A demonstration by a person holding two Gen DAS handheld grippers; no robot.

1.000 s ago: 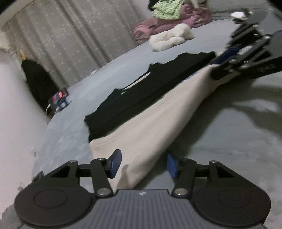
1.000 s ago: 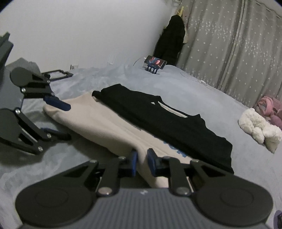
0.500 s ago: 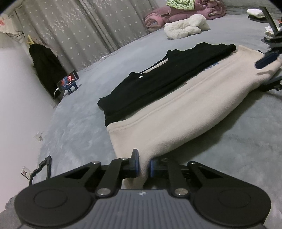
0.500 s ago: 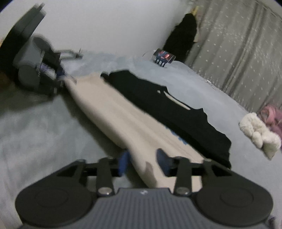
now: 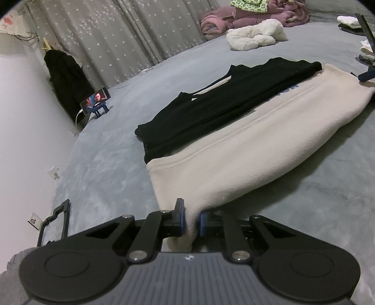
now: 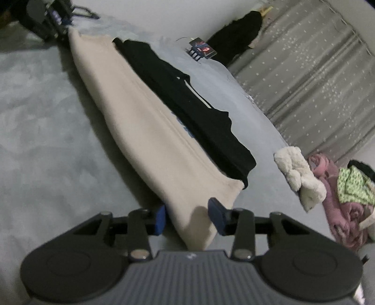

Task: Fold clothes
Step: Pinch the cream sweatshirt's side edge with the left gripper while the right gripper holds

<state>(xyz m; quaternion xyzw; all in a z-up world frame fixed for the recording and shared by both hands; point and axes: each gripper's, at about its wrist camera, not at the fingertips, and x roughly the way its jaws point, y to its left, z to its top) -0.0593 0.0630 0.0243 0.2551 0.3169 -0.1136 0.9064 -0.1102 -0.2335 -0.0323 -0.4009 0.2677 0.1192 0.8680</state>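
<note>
A long folded cream garment [image 5: 246,150] lies on the grey bed, with a black garment [image 5: 211,112] flat against its far side. My left gripper [image 5: 192,220] is shut on the cream garment's near end, a pinch of cloth standing between its blue pads. It also shows in the right wrist view as the left gripper [image 6: 56,21] at the cream garment's [image 6: 145,131] far end. My right gripper [image 6: 188,215] straddles the other end. Its jaws are closing with the cloth corner between them, not visibly squeezed. In the left wrist view only a fingertip of the right gripper [image 5: 366,75] shows.
The grey bed cover [image 5: 316,211] spreads all round. A white fluffy item [image 5: 255,35] and a pile of pink and green clothes [image 6: 346,192] lie near the curtain [image 5: 121,40]. A phone on a stand [image 5: 96,101] sits at the bed's edge by a dark hanging coat [image 5: 65,77].
My left gripper closed on the cream garment's near end. My right gripper let go of the other end, rolled and sank, opened wide, and now narrows around that corner again.
</note>
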